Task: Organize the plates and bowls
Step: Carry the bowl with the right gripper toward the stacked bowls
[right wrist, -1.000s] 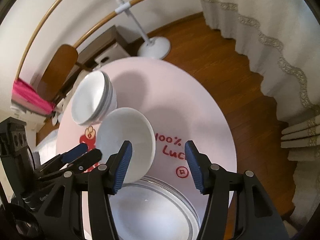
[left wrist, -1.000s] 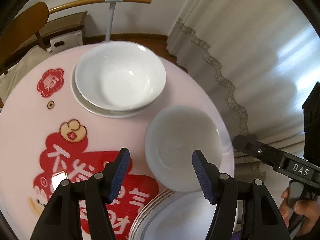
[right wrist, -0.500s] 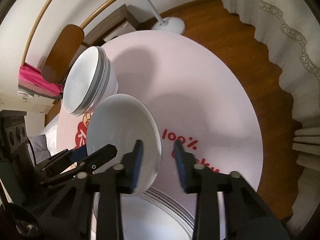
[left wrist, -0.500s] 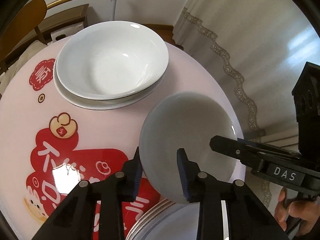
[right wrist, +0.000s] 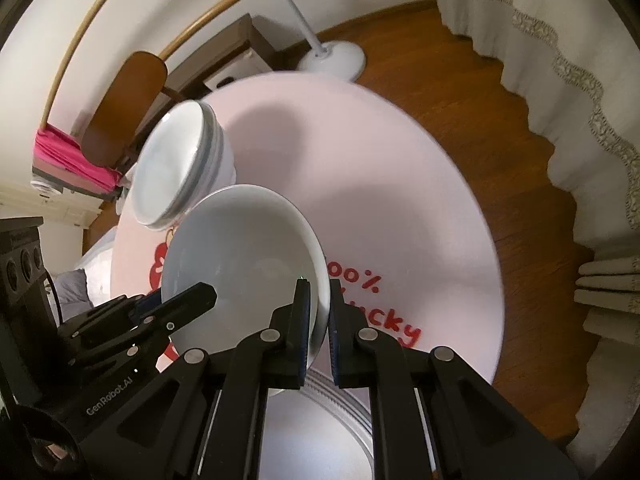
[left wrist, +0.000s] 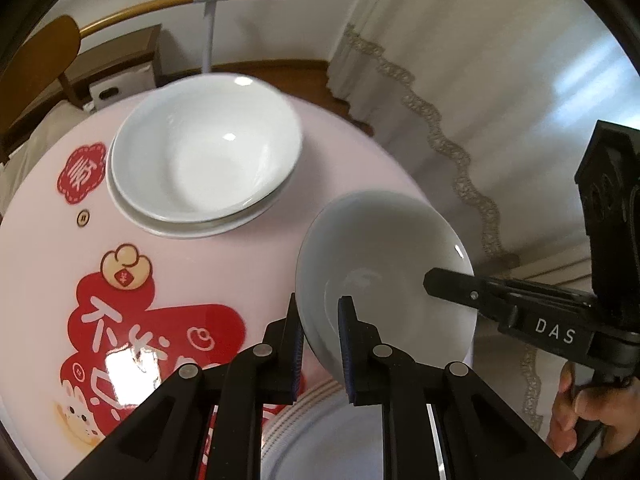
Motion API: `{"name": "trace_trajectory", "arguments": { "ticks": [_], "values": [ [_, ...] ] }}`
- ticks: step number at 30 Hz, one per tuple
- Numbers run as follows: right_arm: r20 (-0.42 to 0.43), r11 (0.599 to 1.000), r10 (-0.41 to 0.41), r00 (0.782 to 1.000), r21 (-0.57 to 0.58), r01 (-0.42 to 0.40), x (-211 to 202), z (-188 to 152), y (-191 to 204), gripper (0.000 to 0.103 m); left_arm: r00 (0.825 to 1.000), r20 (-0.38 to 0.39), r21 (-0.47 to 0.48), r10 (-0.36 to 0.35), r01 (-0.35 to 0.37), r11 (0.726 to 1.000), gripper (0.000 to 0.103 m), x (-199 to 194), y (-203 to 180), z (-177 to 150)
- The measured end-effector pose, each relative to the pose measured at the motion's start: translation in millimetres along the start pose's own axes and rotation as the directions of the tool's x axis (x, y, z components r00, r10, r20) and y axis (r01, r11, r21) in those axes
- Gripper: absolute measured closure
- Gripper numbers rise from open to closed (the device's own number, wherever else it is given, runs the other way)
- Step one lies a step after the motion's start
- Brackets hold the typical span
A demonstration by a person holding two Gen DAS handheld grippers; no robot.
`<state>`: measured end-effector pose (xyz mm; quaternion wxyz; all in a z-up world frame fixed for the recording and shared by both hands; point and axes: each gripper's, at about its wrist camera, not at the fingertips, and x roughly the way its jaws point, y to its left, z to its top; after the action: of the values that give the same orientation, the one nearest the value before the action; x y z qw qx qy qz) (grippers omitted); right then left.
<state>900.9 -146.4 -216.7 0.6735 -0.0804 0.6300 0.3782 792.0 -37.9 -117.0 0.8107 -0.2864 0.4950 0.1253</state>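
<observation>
Left wrist view: left claw (left wrist: pixel 320 344) clamps a plain white glossy bowl's (left wrist: pixel 384 264) rim. Right claw (right wrist: pixel 319 328) clamps the opposite rim.

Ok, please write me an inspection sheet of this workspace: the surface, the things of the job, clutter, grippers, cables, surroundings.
Surface: round pink table with red printed pictures and letters.
Job's things: small white bowl gripped at its rim from two sides; stack of larger bowls at the table's far side; stack of plates at the near edge, under the small bowl.
Clutter: nothing seen.
Grippers: left gripper shut on the small bowl's rim; right gripper shut on the opposite rim.
Cables: one dark cable beside the left gripper's body.
Surroundings: wooden floor, lace-edged curtain, white fan stand, wooden chair.
</observation>
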Motion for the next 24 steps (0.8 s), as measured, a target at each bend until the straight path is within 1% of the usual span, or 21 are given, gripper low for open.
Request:
{"name": "trace_trajectory", "arguments": {
  "ticks": [4,7,10,12,16,20,24],
  "values": [
    [0.056,0.999,-0.034,0.998,-0.015,0.035,-30,2,7,0.095,0.998,0.039,0.020,-0.039,0.038,0.999,0.092,-21,-7,1],
    [0.103,0.997,-0.055,0.993,-0.040,0.059,-52,7,19,0.095,0.995,0.072,0.024,-0.064,0.063,0.998,0.092,-37,-5,3],
    [0.141,0.996,-0.056,0.988,-0.066,0.066,-69,15,35,0.095,0.990,0.113,0.014,-0.084,0.083,0.996,0.092,-56,4,8],
    [0.157,0.995,-0.049,0.986,-0.081,0.062,-74,21,45,0.095,0.986,0.141,-0.008,-0.091,0.093,0.996,0.092,-69,16,13],
    [0.174,0.993,-0.023,0.984,-0.113,0.043,-68,38,71,0.095,0.982,0.177,-0.047,-0.068,0.077,0.996,0.092,-83,46,21],
    [0.155,0.990,-0.003,0.988,-0.140,0.025,-45,54,94,0.095,0.979,0.202,-0.093,-0.025,0.045,0.995,0.092,-89,82,31],
    [0.127,0.990,0.018,0.992,-0.141,0.000,-23,65,107,0.095,0.981,0.193,-0.129,0.004,0.021,0.991,0.092,-84,108,42]
  ]
}}
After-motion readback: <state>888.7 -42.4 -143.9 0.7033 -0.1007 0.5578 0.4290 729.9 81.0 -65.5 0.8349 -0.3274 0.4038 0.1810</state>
